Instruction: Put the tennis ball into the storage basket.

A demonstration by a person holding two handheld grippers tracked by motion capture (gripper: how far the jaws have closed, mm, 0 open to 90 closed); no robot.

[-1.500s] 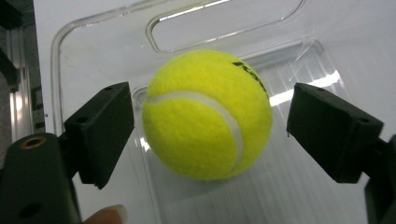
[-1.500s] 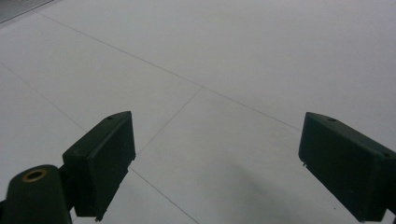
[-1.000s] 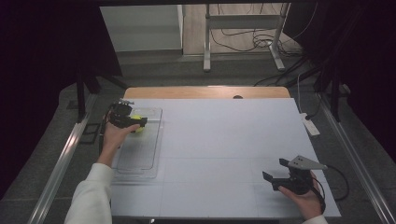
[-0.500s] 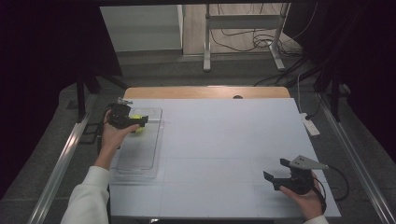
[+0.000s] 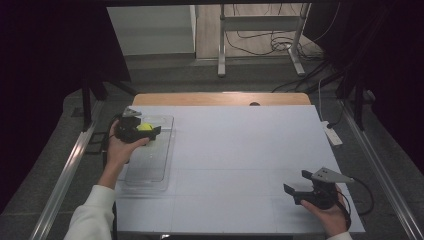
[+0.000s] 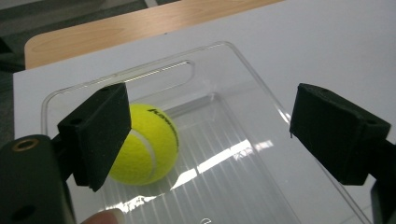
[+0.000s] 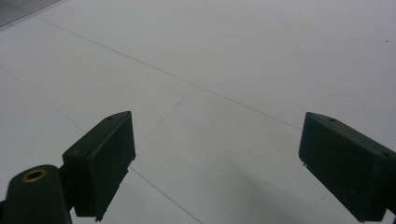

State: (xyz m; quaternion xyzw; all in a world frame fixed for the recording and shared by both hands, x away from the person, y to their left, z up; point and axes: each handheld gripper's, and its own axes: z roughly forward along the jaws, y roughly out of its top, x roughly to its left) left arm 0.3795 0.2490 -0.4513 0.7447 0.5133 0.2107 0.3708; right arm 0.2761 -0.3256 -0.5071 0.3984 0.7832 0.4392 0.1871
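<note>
High view – left tool: the left tool (image 5: 134,129) hangs over the far end of the clear tray (image 5: 150,172), at the left side of the white desk (image 5: 240,160).
High view – ball: the tennis ball (image 5: 145,127) shows as a yellow spot just beside the left tool's tip, inside the tray's far end.
High view – right tool: the right tool (image 5: 312,191) rests low at the near right corner of the desk, well apart from tray and ball, its jaws spread on nothing.

Left gripper view – tool state: jaws wide apart; the ball sits on the ribbed tray floor partly behind one jaw. Whether that pad touches the ball I cannot tell; the other pad stands clear of it, so nothing is gripped.
Left gripper view – ball place: the ball (image 6: 147,144) lies near the tray's handle slot, at the end wall.

Right gripper view – tool state: both jaws stand wide over bare desk, holding nothing.

Step in hand: judged a free ball in the tray, either just set down or about to be taken; the pictures do not decide which.
Next move calls for: if picking up, centre the ball between the jaws before closing, and mind the tray wall; if leaving, lift straight away without nudging the ball.
</note>
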